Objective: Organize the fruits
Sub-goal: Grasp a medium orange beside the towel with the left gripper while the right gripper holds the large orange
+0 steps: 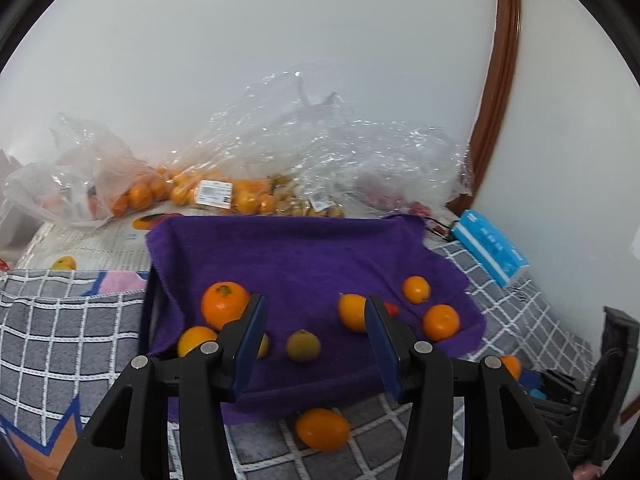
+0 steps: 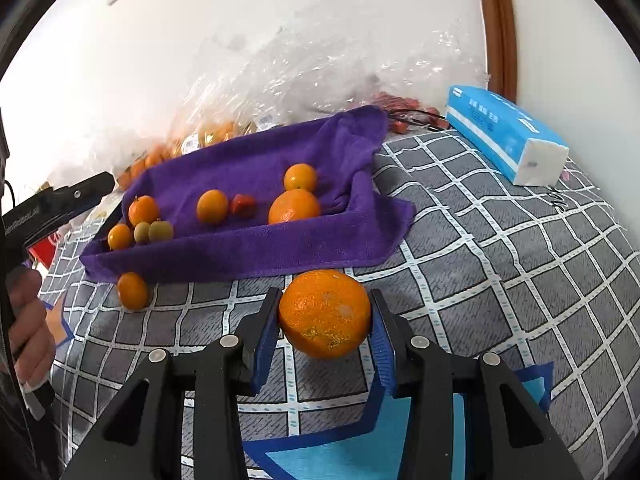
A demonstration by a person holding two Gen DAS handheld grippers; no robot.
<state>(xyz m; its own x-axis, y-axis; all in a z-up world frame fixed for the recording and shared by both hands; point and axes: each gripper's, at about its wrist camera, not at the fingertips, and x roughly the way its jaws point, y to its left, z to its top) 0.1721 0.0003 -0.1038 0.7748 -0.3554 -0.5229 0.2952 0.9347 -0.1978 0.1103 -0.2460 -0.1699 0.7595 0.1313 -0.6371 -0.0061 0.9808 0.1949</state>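
Observation:
A tray lined with a purple towel (image 1: 304, 252) holds several oranges and a greenish fruit (image 1: 303, 345). My left gripper (image 1: 316, 316) is open and empty above the tray's near edge. An orange (image 1: 323, 429) lies on the grey checked cloth in front of the tray. In the right wrist view my right gripper (image 2: 325, 316) is shut on a large orange (image 2: 325, 314), in front of the purple tray (image 2: 256, 248). A small orange (image 2: 132, 290) lies by the tray's near left corner. The left gripper (image 2: 60, 196) shows at the left edge there.
Clear plastic bags (image 1: 240, 168) with more oranges lie behind the tray against the white wall. A blue tissue pack (image 2: 506, 134) lies to the right on the grey checked cloth (image 2: 500, 264). A brown wooden frame (image 1: 500, 80) stands at the right.

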